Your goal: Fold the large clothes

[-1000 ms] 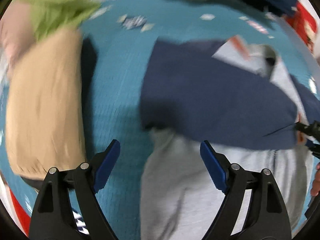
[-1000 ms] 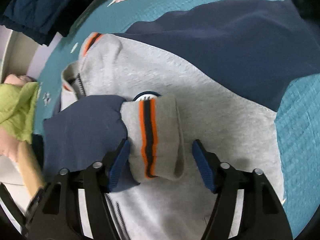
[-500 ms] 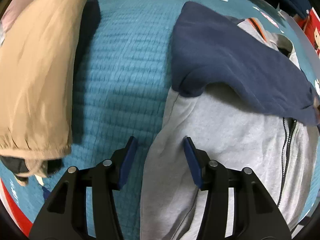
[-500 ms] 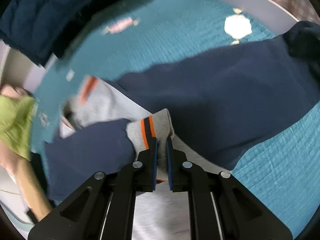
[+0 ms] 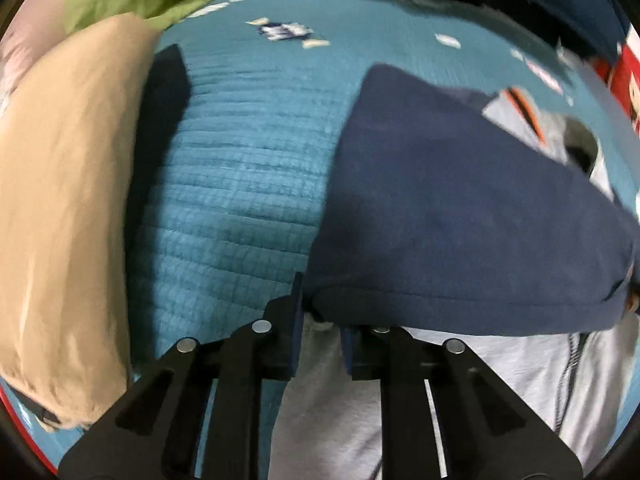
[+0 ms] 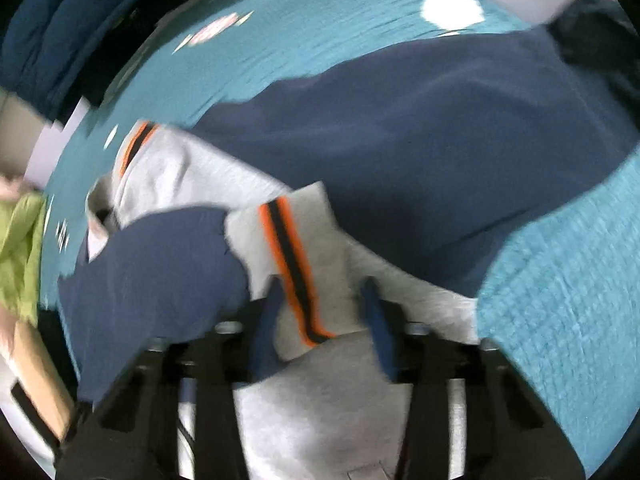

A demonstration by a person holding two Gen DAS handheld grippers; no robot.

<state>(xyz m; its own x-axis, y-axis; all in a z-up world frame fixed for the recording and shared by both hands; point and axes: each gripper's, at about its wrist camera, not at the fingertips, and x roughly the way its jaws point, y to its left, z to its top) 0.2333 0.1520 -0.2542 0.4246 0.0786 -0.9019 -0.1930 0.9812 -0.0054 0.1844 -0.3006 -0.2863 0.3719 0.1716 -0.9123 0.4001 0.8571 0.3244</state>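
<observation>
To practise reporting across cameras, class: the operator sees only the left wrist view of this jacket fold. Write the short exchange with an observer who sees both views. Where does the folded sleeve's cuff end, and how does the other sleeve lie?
Operator: I see a navy sleeve folded across the grey jacket. Where is its cuff?
Observer: In the right wrist view the grey cuff, striped orange and dark, sits between the fingers of the right gripper.
Operator: And the other sleeve?
Observer: The other navy sleeve is not folded in. It lies stretched out over the teal quilt towards the upper right of that view.
</observation>
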